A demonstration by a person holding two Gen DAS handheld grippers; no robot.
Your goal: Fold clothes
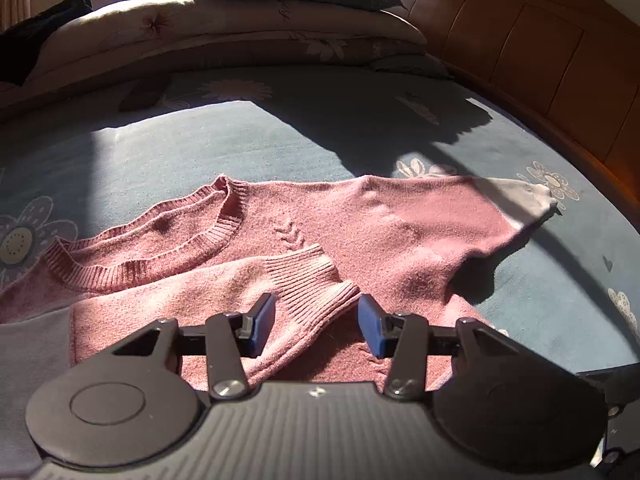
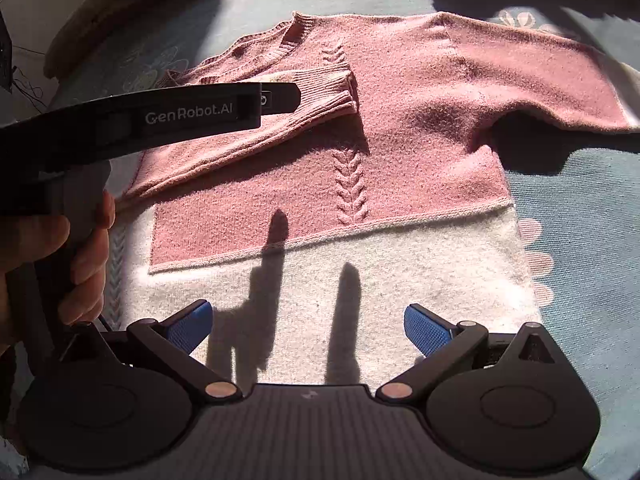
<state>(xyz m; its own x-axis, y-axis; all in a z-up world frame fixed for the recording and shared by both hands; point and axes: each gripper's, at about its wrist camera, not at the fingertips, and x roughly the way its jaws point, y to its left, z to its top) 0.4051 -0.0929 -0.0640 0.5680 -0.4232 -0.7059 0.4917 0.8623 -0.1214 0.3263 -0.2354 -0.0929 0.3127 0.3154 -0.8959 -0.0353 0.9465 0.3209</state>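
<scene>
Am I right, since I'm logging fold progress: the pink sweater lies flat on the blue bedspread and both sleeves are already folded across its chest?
Not quite. Only one sleeve is folded across the chest of the pink sweater; the other sleeve lies stretched out to the side, as the right wrist view shows. The rest holds: the sweater lies flat on the blue bedspread.
</scene>
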